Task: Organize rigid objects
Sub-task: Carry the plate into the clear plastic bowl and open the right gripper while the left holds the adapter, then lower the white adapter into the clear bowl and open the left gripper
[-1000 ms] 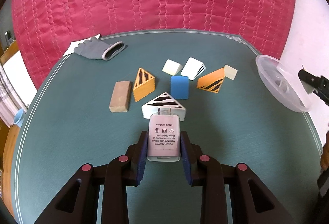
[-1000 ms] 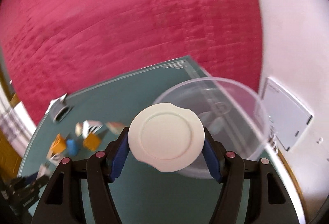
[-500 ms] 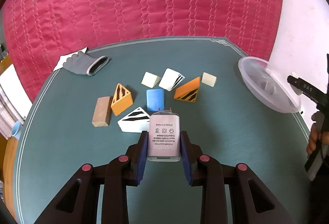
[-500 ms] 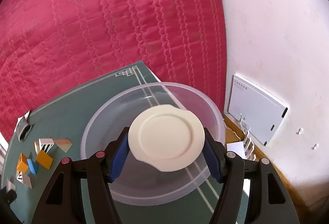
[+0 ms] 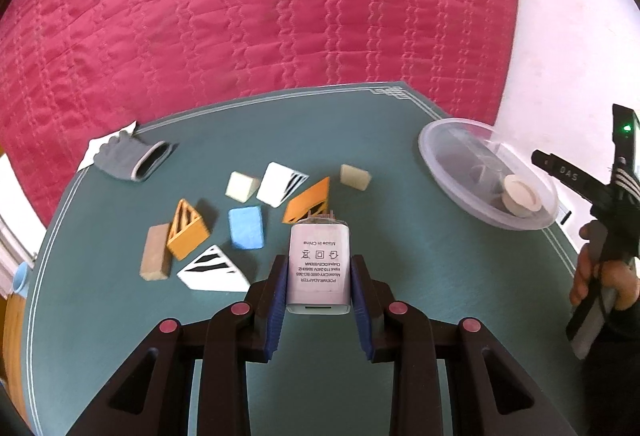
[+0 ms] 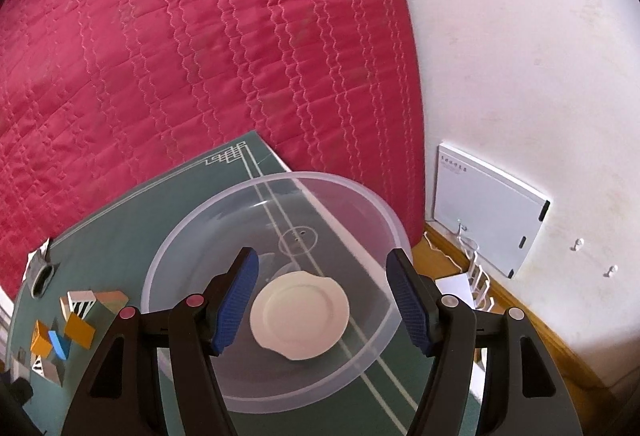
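Left tongs (image 5: 319, 286) clamp power adapter (image 5: 319, 268); right tongs (image 6: 322, 300) spread wide above white lid (image 6: 300, 320) in bowl (image 6: 192, 248)

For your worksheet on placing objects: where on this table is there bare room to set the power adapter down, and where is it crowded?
Bare green cloth lies between the clear bowl and the blocks, and along the table's near edge. The blocks crowd around the blue block. The bowl holds only a white lid.

Right gripper (image 6: 322, 296) poised above clear plastic bowl (image 6: 192, 248), jaws apart, gripping nothing. White round lid (image 6: 300, 318) lying flat inside bowl, below and between blue pads (image 6: 236, 300). Coloured blocks (image 6: 68, 328) scattered left of bowl on green table (image 6: 132, 212). Red quilt (image 6: 200, 56) beyond bowl.
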Demonstrator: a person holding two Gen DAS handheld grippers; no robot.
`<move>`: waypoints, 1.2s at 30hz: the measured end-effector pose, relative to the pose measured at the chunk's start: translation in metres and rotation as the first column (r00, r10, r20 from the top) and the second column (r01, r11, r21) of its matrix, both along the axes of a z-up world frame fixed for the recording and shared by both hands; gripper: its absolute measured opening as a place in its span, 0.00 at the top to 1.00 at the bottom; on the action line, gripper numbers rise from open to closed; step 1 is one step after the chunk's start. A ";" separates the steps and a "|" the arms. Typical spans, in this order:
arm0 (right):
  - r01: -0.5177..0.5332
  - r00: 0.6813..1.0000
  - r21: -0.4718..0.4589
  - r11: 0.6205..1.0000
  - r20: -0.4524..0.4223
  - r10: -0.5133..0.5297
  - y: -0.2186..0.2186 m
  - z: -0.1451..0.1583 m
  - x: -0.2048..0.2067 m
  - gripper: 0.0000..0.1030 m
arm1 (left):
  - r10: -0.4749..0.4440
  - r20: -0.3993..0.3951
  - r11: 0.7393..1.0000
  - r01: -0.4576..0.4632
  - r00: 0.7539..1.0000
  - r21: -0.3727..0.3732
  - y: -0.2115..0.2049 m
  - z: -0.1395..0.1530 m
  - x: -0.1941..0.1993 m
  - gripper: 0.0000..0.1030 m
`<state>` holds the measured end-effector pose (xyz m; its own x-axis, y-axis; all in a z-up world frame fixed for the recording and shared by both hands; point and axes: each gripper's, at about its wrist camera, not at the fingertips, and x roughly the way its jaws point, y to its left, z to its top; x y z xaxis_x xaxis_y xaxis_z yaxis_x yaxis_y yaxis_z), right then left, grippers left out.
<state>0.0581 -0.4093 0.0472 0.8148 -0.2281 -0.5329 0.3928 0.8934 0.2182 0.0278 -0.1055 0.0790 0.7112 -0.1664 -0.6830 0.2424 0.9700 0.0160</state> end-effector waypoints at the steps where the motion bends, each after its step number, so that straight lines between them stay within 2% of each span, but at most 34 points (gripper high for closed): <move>1: 0.007 1.000 -0.001 1.000 0.001 -0.007 -0.001 0.000 0.000 0.34 | -0.006 0.001 1.000 0.006 1.000 0.000 -0.003 0.001 0.001 0.69; 12: 0.061 0.998 -0.006 0.998 0.013 -0.061 -0.005 0.000 -0.003 0.34 | -0.074 0.013 0.997 0.074 0.997 -0.009 -0.039 0.007 0.010 0.69; 22: 0.187 0.982 0.044 0.981 0.015 -0.187 -0.033 -0.001 -0.008 0.34 | -0.144 0.033 0.989 0.144 0.989 -0.026 -0.080 0.015 0.025 0.69; 29: 0.206 0.978 0.041 0.978 0.026 -0.207 -0.035 -0.001 -0.010 0.34 | -0.196 0.037 0.979 0.198 0.980 -0.043 -0.110 0.019 0.042 0.69; 30: 0.209 0.977 0.041 0.977 0.029 -0.210 -0.035 -0.001 -0.010 0.34 | -0.204 0.038 0.978 0.205 0.978 -0.045 -0.115 0.019 0.045 0.69; 32: 0.222 0.974 0.045 0.974 0.036 -0.223 -0.035 -0.002 -0.011 0.27 | -0.212 0.037 0.976 0.213 0.977 -0.047 -0.120 0.019 0.049 0.69; 36: 0.235 0.970 0.023 0.972 0.058 -0.236 -0.032 0.002 -0.013 0.27 | -0.230 0.016 0.971 0.231 0.973 -0.067 -0.132 0.015 0.061 0.69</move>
